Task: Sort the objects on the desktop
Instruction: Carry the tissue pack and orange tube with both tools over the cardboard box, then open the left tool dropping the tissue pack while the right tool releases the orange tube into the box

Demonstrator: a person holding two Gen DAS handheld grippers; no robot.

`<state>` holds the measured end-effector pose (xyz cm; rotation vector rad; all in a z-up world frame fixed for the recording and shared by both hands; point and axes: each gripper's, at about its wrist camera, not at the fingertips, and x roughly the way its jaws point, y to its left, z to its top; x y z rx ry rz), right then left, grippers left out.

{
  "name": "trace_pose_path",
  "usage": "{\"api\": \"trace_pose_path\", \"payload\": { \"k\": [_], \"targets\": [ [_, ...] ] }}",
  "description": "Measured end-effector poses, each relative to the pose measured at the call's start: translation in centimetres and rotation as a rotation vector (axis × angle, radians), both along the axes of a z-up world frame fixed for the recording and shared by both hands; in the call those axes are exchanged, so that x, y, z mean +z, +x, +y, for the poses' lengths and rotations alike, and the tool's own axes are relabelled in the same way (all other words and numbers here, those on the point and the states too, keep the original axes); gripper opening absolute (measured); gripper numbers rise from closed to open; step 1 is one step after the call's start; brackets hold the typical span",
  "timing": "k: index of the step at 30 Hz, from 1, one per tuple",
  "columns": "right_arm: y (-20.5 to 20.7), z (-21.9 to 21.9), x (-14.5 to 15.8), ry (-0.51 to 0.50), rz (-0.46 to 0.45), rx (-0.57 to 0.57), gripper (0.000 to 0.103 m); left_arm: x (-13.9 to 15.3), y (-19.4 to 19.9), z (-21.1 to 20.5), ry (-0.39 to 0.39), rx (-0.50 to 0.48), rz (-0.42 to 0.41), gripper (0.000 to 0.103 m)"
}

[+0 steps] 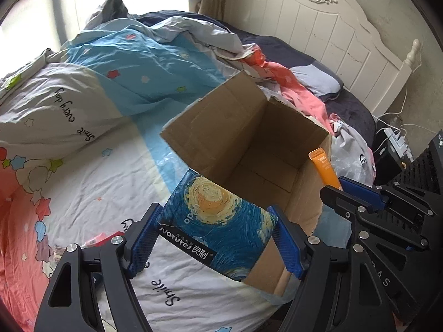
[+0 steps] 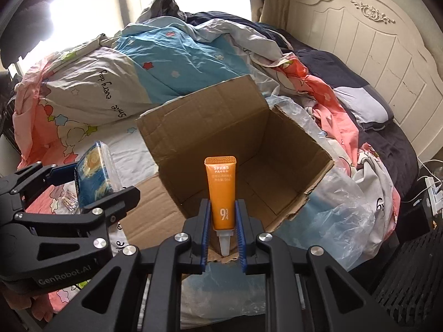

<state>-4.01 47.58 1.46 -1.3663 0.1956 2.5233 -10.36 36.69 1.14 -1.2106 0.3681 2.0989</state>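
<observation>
Both grippers were poised at the near rim of the open cardboard box [image 2: 243, 149], which lay on the bed [image 1: 91, 193] toward its headboard side, so the step in hand looked like dropping two items inside. The left gripper [image 1: 216, 227] was spread wide yet pinching a tissue pack [image 1: 218, 221] across its width, just at the box's near-left wall. The right gripper [image 2: 223, 221] was pressed nearly together on an orange sunscreen tube [image 2: 220, 191], nozzle pointing back toward the camera, crimped end out over the box mouth. To do it well, I judged each load should be carried fully past the rim before release, one gripper at a time so they did not collide, and let go low so nothing bounced out. The pack looked soft and slick, film-wrapped with a swirling blue and yellow print, and would likely squash under pressure. The tube was small, smooth plastic, flat at its crimp and round at the nozzle, apt to slip or pivot. The box was corrugated, creased, torn along one edge, with a loose raised flap. A crinkled clear plastic bag [image 2: 332, 215] lay beside it on rumpled cotton bedding.
</observation>
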Motion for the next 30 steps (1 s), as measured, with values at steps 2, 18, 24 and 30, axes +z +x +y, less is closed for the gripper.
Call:
{"api": "trace_pose_path", "payload": {
  "k": [2, 18, 24, 30],
  "targets": [
    [0.1, 1.0, 0.0, 0.001, 0.004, -0.017, 0.016, -0.3, 0.0, 1.4, -0.008, -0.015, -0.004, 0.078],
    [-1.0, 6.3, -2.4, -0.027, -0.008, -0.07, 0.016, -3.0, -2.0, 8.8, -0.046, -0.076, -0.028, 0.078],
    [-1.5, 7.5, -3.3, -0.022, -0.02, -0.075, 0.016, -4.0, -2.3, 10.2, -0.062, -0.09, -0.031, 0.078],
    [-2.1, 8.0, -3.8, -0.017, -0.027, -0.065, 0.016, -4.9, -2.7, 11.0, -0.074, -0.1, -0.036, 0.078]
  ]
}}
